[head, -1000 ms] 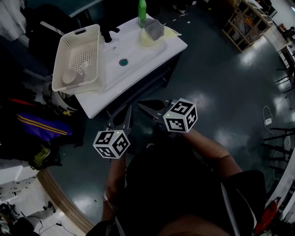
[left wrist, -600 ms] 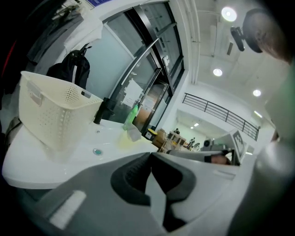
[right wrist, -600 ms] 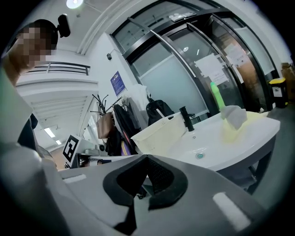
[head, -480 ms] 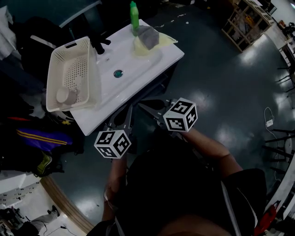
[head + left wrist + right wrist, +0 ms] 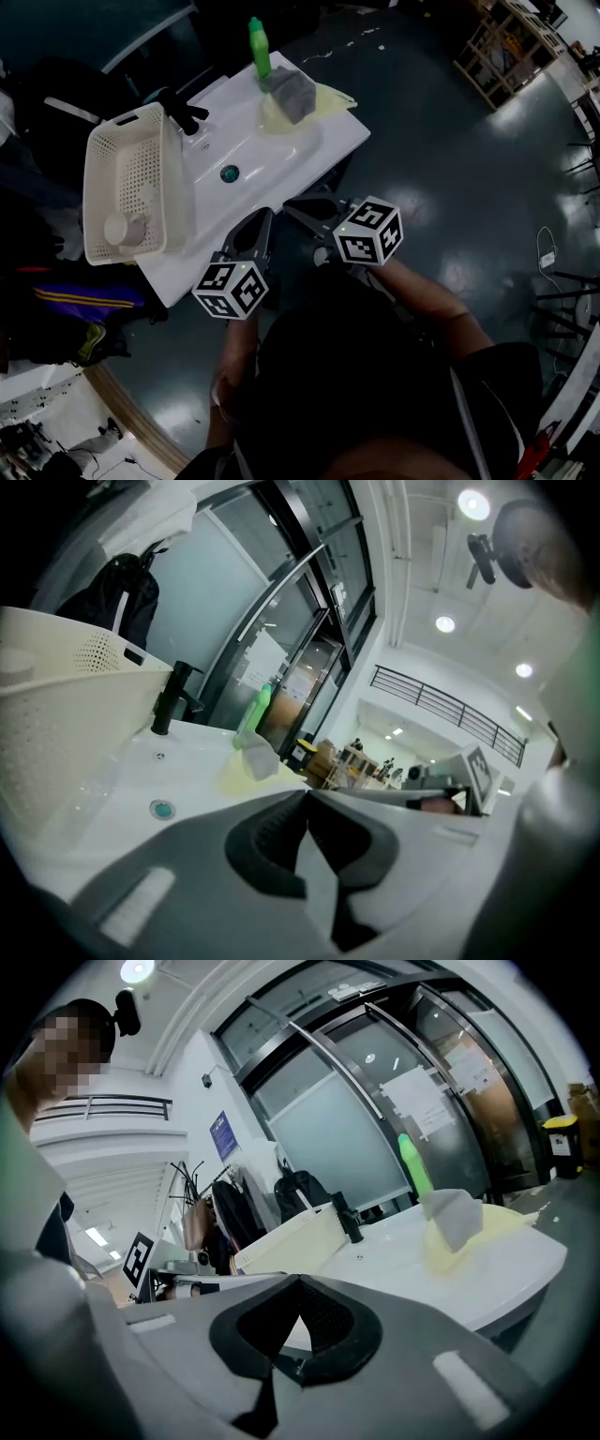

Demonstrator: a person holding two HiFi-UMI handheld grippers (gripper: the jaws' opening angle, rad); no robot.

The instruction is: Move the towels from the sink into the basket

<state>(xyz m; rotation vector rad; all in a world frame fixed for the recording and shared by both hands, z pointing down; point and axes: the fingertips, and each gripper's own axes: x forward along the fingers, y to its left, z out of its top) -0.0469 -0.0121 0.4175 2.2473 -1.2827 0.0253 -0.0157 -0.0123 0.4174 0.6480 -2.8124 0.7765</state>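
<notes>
The grey towel (image 5: 293, 92) lies crumpled on a yellow towel (image 5: 330, 96) at the upper right corner of the white sink (image 5: 272, 159), just beside a green bottle (image 5: 259, 42); neither towel is in the basket (image 5: 94, 178), which stands on the sink's left end, at the left of the head view, beyond the black tap (image 5: 180, 108), with a small pale cup-like thing (image 5: 117, 228) in its bottom; over the last second the sink, towels and basket have slid down and leftward in the head view, and the two grippers, which hung short of the sink's near edge, now overlap it; I take this as the person walking up to the sink, so the reach for the first towel is about to begin and nothing has been moved yet; the left gripper (image 5: 265, 217) has its jaws together with nothing between them; the right gripper (image 5: 292, 201) is likewise closed and empty; both must open before either towel can be taken
</notes>
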